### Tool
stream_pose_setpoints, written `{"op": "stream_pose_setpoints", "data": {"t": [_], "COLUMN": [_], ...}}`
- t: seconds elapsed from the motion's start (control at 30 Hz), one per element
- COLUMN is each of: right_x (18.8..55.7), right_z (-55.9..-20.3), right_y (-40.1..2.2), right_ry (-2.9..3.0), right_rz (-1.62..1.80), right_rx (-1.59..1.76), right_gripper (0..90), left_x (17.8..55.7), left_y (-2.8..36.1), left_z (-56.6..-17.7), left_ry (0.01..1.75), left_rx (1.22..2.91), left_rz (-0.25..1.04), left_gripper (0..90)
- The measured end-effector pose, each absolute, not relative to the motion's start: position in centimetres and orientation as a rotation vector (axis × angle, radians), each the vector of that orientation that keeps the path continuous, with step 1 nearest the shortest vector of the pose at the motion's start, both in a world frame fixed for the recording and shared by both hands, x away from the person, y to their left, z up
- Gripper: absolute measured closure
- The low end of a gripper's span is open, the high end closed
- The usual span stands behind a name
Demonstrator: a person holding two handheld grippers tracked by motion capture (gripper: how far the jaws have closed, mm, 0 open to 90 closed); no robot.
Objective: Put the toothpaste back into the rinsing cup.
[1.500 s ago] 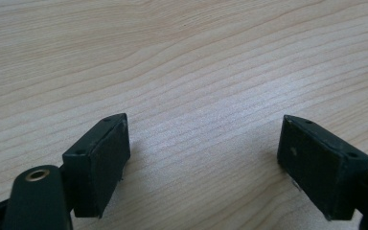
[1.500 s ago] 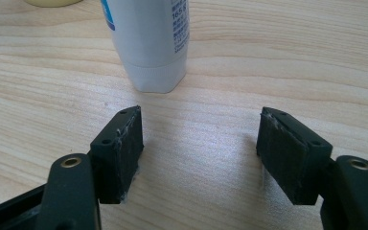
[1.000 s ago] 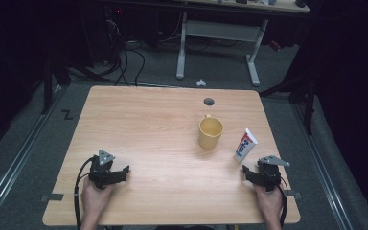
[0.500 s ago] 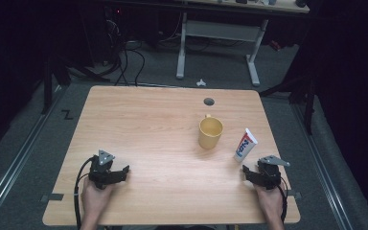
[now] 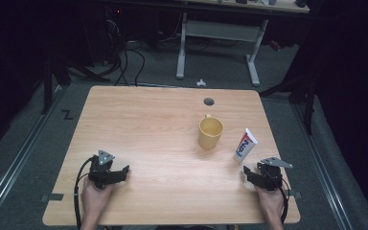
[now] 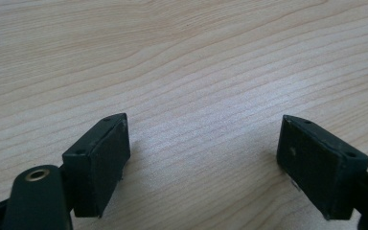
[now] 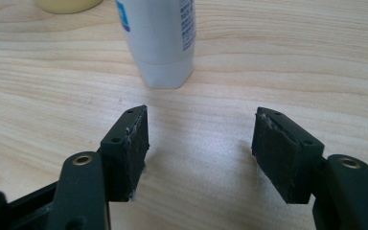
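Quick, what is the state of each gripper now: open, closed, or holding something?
Left gripper: open, nothing between its jaws.
Right gripper: open and empty, its jaws have just been closing a little; the toothpaste tube stands ahead, untouched.

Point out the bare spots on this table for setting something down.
The widest free stretch runs from the table's left edge to the yellow mug, above the left gripper. Between both grippers is bare too. Tightest: mug, toothpaste tube, right gripper.
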State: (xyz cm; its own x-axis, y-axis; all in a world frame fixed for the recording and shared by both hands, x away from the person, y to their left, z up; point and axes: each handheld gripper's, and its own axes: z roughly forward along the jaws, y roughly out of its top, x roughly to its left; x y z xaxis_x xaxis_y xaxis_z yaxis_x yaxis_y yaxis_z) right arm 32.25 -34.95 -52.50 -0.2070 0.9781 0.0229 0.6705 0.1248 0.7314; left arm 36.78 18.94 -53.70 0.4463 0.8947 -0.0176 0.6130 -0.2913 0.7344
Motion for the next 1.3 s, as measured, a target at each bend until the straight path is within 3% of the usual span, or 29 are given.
{"op": "stream_pose_setpoints", "data": {"t": [0.73, 1.3], "right_x": [30.2, 31.9], "right_z": [-51.0, -48.5], "right_y": [-32.8, -32.4], "right_ry": [1.975, 1.945], "right_rz": [0.936, 0.923], "right_rx": [1.534, 1.487], "right_gripper": [38.6, 36.8], "left_x": [36.8, 36.8], "left_y": [19.0, 19.0], "left_z": [-53.7, -53.7], "left_ry": [1.259, 1.259], "left_rx": [2.017, 2.017], "left_rz": [0.529, 0.529], "left_gripper": [19.3, 19.2]}}
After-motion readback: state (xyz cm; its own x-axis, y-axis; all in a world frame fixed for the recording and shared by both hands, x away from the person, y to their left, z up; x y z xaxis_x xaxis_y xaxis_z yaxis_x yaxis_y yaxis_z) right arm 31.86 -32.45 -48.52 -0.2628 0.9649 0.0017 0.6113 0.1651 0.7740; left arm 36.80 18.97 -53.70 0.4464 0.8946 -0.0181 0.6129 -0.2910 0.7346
